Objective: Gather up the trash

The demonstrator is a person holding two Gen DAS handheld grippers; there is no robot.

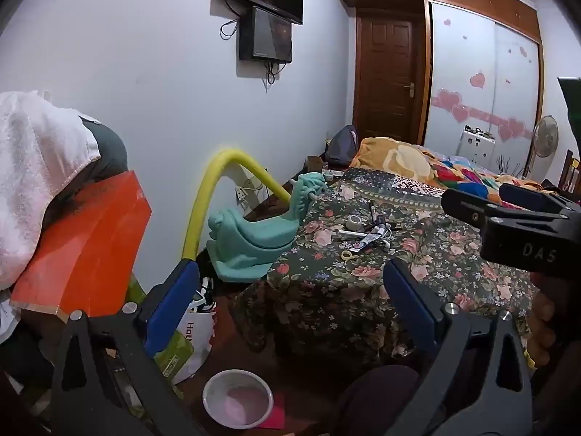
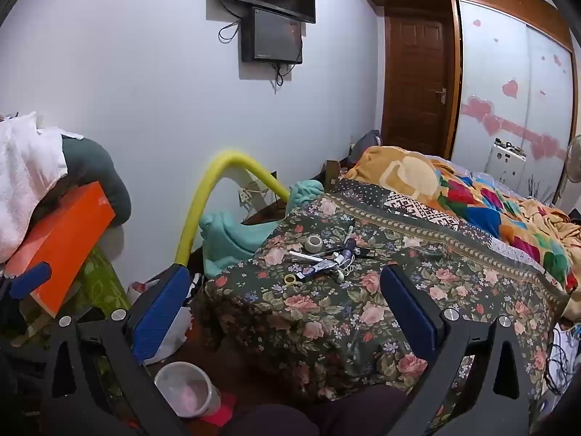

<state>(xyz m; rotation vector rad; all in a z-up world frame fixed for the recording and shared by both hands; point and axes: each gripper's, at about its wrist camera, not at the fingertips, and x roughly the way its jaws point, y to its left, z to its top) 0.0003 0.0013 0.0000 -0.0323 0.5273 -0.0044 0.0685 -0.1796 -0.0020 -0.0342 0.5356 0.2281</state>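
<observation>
A cluster of small litter (image 1: 365,234) lies on the floral bedspread (image 1: 363,283): a tape roll (image 1: 353,222), a yellow ring (image 1: 346,255), wrappers and pens. It also shows in the right wrist view (image 2: 326,258), with the tape roll (image 2: 314,242) and the yellow ring (image 2: 289,279). A white bucket (image 1: 238,398) stands on the floor below the bed corner; it shows in the right wrist view (image 2: 187,388) too. My left gripper (image 1: 290,301) is open and empty, short of the bed corner. My right gripper (image 2: 287,309) is open and empty above the bed corner; it appears in the left wrist view (image 1: 508,214).
An orange box (image 1: 87,250) under white towels (image 1: 32,174) is stacked at left. A teal plastic seat (image 1: 254,236) and a yellow foam tube (image 1: 218,189) stand by the wall. A colourful blanket (image 2: 472,196) covers the far bed. Plastic bags (image 1: 192,334) lie on the floor.
</observation>
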